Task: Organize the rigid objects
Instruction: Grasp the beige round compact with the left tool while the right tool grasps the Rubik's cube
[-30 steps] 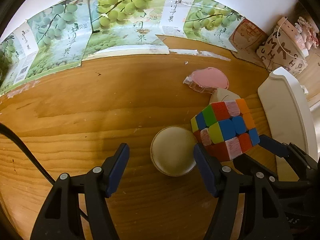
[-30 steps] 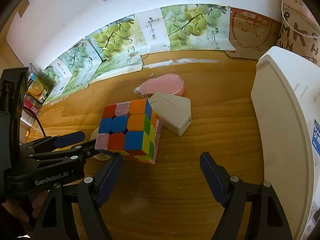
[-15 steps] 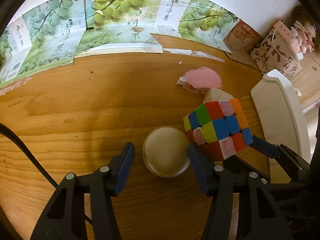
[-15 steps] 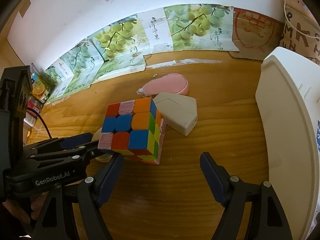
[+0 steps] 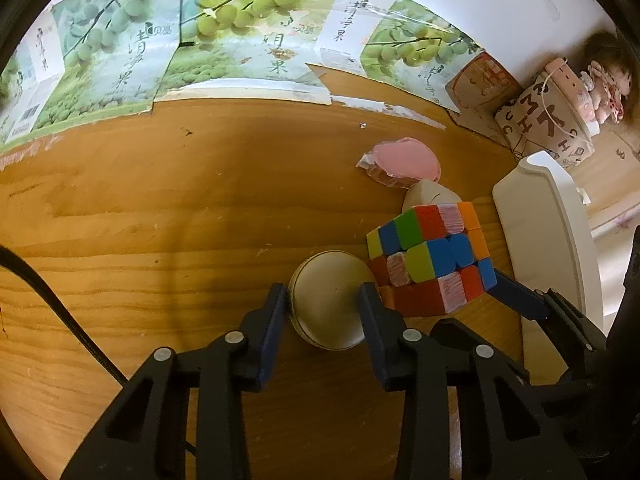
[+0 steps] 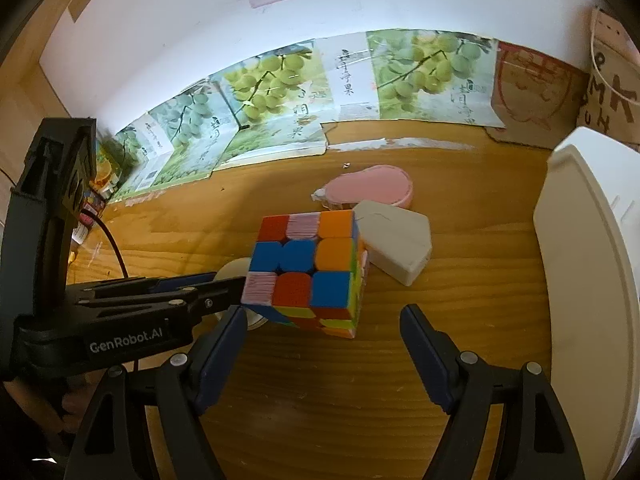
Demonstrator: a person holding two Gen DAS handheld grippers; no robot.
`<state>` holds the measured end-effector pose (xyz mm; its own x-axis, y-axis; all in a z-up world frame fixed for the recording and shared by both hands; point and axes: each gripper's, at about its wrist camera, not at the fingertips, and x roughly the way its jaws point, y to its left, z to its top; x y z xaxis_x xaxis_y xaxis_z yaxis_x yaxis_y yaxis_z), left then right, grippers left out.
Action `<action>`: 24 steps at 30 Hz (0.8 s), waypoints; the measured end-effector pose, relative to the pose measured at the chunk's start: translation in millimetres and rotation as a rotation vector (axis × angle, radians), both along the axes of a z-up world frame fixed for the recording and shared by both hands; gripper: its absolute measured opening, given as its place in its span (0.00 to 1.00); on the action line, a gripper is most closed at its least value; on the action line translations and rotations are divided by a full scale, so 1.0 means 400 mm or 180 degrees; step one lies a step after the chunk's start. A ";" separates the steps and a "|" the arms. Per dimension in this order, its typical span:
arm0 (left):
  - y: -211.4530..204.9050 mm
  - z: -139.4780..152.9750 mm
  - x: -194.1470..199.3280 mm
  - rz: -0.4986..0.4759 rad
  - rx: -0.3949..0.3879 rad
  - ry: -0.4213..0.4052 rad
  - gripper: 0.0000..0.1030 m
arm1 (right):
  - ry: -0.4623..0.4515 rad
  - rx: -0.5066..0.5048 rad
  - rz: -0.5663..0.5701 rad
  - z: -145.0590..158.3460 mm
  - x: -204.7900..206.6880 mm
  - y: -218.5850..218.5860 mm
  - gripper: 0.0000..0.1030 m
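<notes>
Clearly the step in hand is the pick-up of the round tin [image 5: 328, 300], a flat cream-coloured disc lying on the wooden table [image 5: 160, 208] just left of the puzzle cube [image 5: 430, 258], which it touches or nearly touches. To do it well, the left gripper [image 5: 323, 300] should probably keep its pads level on the tin's rim, on opposite sides, and lift straight up, so that the right pad does not drag the cube sideways; a low, smooth rim could slip out of a tilted pinch. Its fingers [image 5: 274, 312] sit pinched against the tin on both sides, with no gap showing between pad and rim. The right gripper [image 6: 320, 332] hangs over the table with its fingers [image 6: 420, 340] spread wide and nothing between them; the cube stands just ahead of its left pad, apart from both. Behind the cube lie a white angular block [image 6: 396, 244] and a pink case [image 6: 372, 188], and a white bin [image 6: 588, 280] stands at the right, the likely place for sorted things
</notes>
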<state>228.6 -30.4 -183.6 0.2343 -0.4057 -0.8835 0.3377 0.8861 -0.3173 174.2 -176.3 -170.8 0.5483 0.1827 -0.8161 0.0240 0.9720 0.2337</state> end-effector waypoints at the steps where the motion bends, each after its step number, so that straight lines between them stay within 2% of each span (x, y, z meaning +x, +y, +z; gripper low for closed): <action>1: 0.004 0.001 0.000 0.0002 -0.0011 0.0012 0.38 | -0.0004 -0.0022 0.0007 -0.001 0.001 0.003 0.78; 6: 0.013 0.000 0.003 -0.0008 -0.0070 0.0109 0.37 | -0.0037 -0.0211 -0.0006 -0.006 0.011 0.021 0.76; 10: 0.014 0.002 0.001 -0.0028 -0.0070 0.0158 0.37 | -0.0065 -0.0186 0.0014 -0.005 0.010 0.026 0.68; 13: 0.010 0.003 -0.002 -0.0043 -0.0067 0.0154 0.38 | -0.0058 -0.0200 0.0044 -0.004 0.009 0.036 0.57; 15: 0.009 0.001 -0.001 -0.0023 -0.0059 0.0160 0.40 | -0.0055 -0.0220 0.0035 -0.002 0.009 0.038 0.56; 20: 0.004 -0.001 0.002 -0.0013 0.0035 0.0168 0.56 | -0.0013 -0.0210 -0.0024 0.002 0.005 0.031 0.56; 24: -0.005 -0.002 0.003 -0.0042 0.0089 0.0160 0.66 | 0.0042 -0.0195 -0.0080 0.004 -0.002 0.019 0.56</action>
